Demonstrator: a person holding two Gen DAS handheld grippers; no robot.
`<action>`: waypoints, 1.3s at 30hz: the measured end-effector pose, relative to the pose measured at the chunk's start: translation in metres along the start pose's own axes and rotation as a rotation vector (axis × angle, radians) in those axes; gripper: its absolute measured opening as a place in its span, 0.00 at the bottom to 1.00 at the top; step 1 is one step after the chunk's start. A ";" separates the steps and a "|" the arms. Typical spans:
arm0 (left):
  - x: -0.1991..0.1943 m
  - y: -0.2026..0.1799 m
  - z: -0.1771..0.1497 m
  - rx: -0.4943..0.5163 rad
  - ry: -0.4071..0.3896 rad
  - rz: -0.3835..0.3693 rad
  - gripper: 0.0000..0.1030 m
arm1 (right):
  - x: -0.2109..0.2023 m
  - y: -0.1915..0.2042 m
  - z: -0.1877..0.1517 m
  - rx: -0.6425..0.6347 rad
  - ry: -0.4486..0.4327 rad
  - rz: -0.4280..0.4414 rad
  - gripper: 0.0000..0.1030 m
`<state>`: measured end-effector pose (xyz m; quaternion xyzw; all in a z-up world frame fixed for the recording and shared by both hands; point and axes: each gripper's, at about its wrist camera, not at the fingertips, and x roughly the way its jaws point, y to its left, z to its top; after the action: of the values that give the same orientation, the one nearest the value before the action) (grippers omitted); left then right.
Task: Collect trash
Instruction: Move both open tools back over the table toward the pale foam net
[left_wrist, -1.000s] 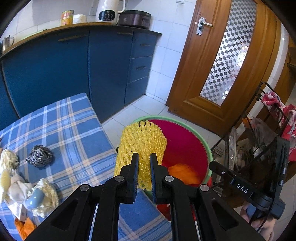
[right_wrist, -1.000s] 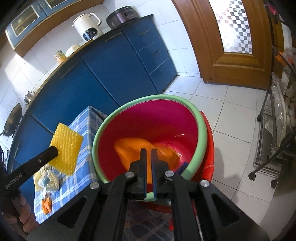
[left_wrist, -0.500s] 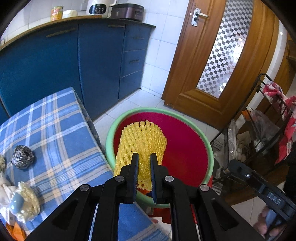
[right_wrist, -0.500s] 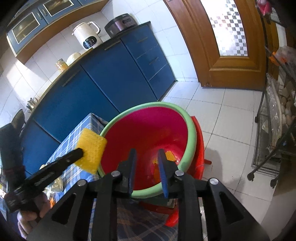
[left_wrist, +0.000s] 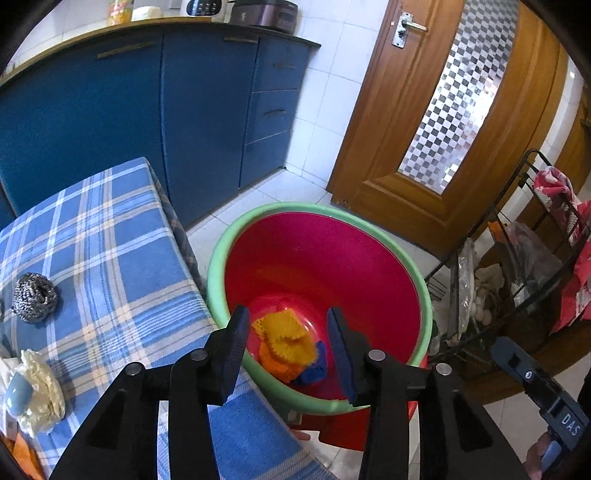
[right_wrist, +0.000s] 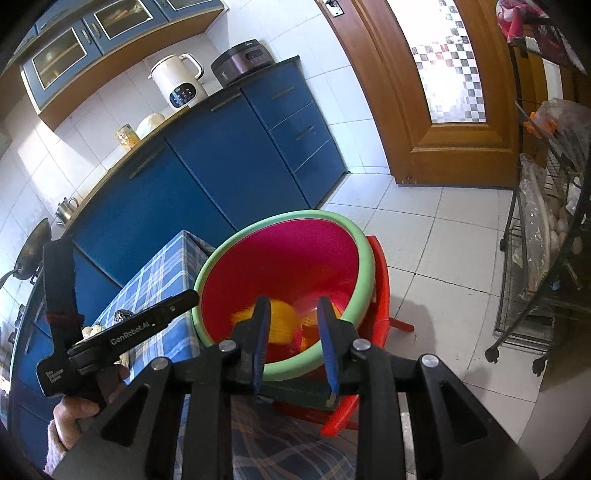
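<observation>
Jaws opening, empty, over one basin (left_wrist: 388, 236) holding one yellow net (left_wrist: 284, 332).

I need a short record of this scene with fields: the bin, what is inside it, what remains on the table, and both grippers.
bin: red basin with green rim, on the floor beside the table
inside bin: yellow foam net on orange and blue scraps
on table: steel scourer, crumpled pale trash
left gripper: over the basin, jaws opening, nothing between them
right gripper: over the basin, open, empty
</observation>
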<state>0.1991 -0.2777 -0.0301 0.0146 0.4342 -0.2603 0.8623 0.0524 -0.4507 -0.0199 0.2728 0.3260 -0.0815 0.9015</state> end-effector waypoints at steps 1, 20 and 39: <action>-0.003 0.001 0.000 -0.001 -0.003 0.000 0.43 | 0.000 0.000 -0.001 -0.001 0.002 0.000 0.28; -0.090 0.045 -0.022 -0.037 -0.084 0.113 0.43 | -0.016 0.037 -0.016 -0.077 0.028 0.067 0.29; -0.171 0.163 -0.048 -0.098 -0.091 0.400 0.49 | -0.017 0.108 -0.041 -0.186 0.098 0.175 0.31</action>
<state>0.1555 -0.0498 0.0366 0.0467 0.3955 -0.0631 0.9151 0.0521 -0.3385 0.0121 0.2192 0.3506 0.0412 0.9096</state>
